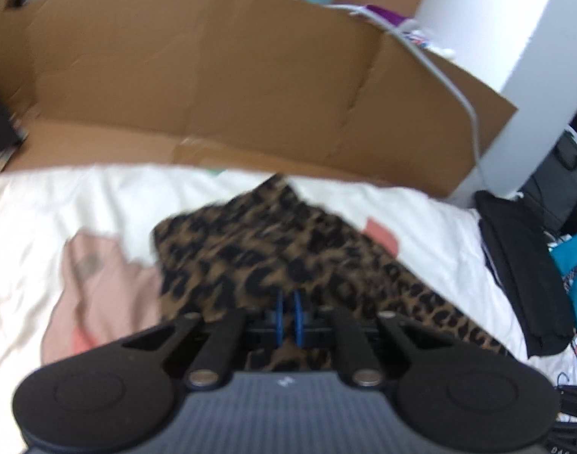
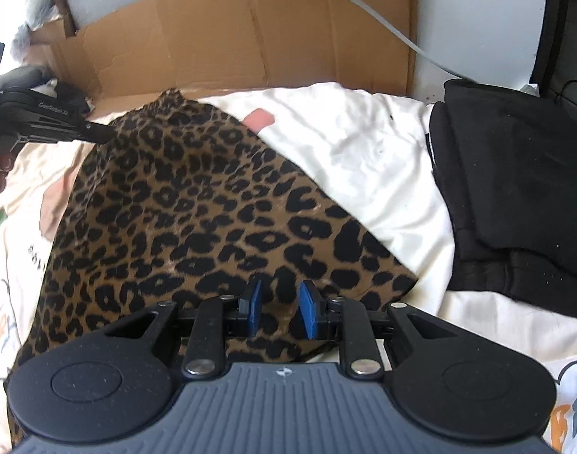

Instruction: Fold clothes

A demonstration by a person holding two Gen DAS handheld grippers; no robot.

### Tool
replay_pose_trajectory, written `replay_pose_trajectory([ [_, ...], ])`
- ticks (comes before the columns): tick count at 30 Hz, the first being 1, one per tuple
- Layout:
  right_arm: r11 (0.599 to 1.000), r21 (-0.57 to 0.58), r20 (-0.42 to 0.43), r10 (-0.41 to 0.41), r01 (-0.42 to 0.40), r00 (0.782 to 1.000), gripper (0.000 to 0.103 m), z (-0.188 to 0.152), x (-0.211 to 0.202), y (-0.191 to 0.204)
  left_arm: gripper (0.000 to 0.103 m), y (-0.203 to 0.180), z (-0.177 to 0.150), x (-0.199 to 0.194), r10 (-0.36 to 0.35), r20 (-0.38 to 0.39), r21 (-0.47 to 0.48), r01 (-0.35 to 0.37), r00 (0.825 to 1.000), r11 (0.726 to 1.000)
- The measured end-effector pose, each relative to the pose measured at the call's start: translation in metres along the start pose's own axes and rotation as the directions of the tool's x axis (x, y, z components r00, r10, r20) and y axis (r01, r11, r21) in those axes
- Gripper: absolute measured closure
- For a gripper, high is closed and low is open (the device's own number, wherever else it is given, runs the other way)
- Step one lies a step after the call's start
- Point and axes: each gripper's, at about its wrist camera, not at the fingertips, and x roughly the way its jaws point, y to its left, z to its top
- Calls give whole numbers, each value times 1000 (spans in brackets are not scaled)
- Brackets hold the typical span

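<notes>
A leopard-print garment (image 2: 197, 204) lies spread on the white bedsheet (image 2: 349, 151); it also shows in the blurred left wrist view (image 1: 273, 257). My left gripper (image 1: 287, 316) is shut on an edge of the leopard-print garment, its blue pads almost together. In the right wrist view the left gripper (image 2: 99, 134) pinches the garment's far left edge. My right gripper (image 2: 277, 308) is open, its blue pads (image 2: 309, 310) apart over the garment's near edge, with cloth between and under them.
A folded black garment (image 2: 515, 189) lies on the bed at the right, also in the left wrist view (image 1: 515, 265). A flattened cardboard box (image 1: 213, 75) stands behind the bed. A white cable (image 2: 364, 7) runs over it. A pink patch (image 1: 99, 283) marks the sheet.
</notes>
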Motion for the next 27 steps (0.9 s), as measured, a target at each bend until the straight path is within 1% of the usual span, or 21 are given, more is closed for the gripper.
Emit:
replay_pose_trajectory([
  [3, 1000, -13, 7, 5, -5, 1000, 74, 4, 3, -4, 96, -6, 12, 18, -4, -16, 31, 5, 1000, 1000],
  [4, 1000, -17, 9, 6, -6, 1000, 74, 4, 4, -4, 96, -5, 15, 25, -5, -31, 28, 6, 1000, 1000],
  [8, 1000, -13, 7, -2, 2, 1000, 74, 4, 8, -11, 96, 1, 16, 51, 11, -102, -5, -11, 995, 1000],
  [11, 1000, 5, 4, -8, 8, 1000, 74, 4, 13, -20, 97, 7, 13, 66, 6, -121, -40, -11, 993, 999],
  [13, 1000, 20, 2, -23, 23, 1000, 74, 5, 16, -26, 101, 9, 10, 74, 11, -126, -50, -17, 992, 999],
  [15, 998, 38, -2, -45, 45, 999, 74, 4, 18, -32, 101, 7, 8, 79, 21, -131, -50, -28, 991, 998],
  [19, 996, 43, -23, -76, 77, 997, 75, 0, 23, -41, 100, 2, 9, 86, 43, -140, -10, -45, 989, 999],
  [24, 994, -9, -59, -108, 107, 992, 75, 1, 23, -32, 100, -2, 19, 90, 49, -163, 15, -47, 985, 999],
  [27, 991, -34, -57, -131, 129, 990, 75, 3, 14, -26, 100, -4, 19, 81, 51, -147, 37, -46, 988, 998],
])
